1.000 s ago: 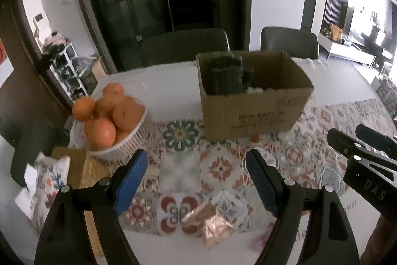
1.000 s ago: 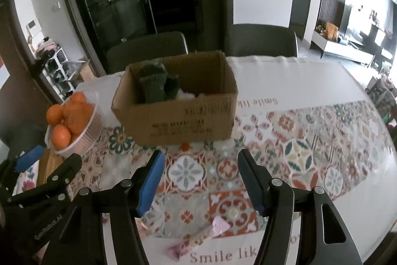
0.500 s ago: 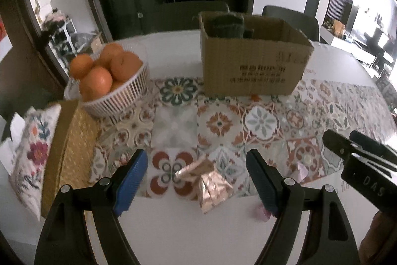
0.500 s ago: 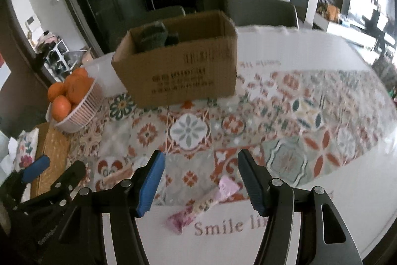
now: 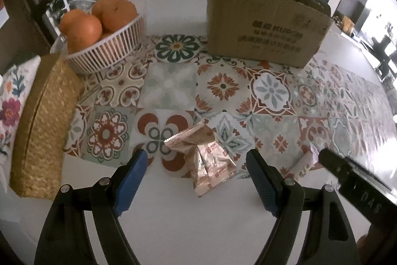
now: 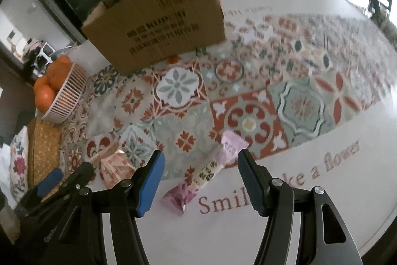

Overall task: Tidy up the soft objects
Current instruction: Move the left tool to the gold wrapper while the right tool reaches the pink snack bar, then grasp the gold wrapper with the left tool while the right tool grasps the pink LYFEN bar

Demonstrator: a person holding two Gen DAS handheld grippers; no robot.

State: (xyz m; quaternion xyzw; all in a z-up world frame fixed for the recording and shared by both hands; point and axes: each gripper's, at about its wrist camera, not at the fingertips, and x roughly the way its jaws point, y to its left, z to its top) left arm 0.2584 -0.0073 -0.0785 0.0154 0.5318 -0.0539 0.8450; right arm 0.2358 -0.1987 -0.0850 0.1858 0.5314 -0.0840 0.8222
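Approach is the step in hand, judged from how things lie: neither packet has been gripped yet. Left gripper [image 5: 196, 165] stands wide and empty, its blue pads either side of the rose-gold packets [image 5: 206, 160], which lie crumpled on the desk [image 5: 198, 227] well in front of the cardboard box [image 5: 263, 24]. Right gripper [image 6: 199, 170] is moderately open and also empty, framing the pink packet [image 6: 211, 170], which lies slantwise in front of the box and to the right of the rose-gold ones. Dark soft things already show over the box rim, so the box looks like the place to put them. Next, each gripper probably has to come down around its packet, close gently on the crinkly wrapper, lift, and carry it over the box rim. The basket of oranges [image 5: 104, 41] left of the box needs no handling.
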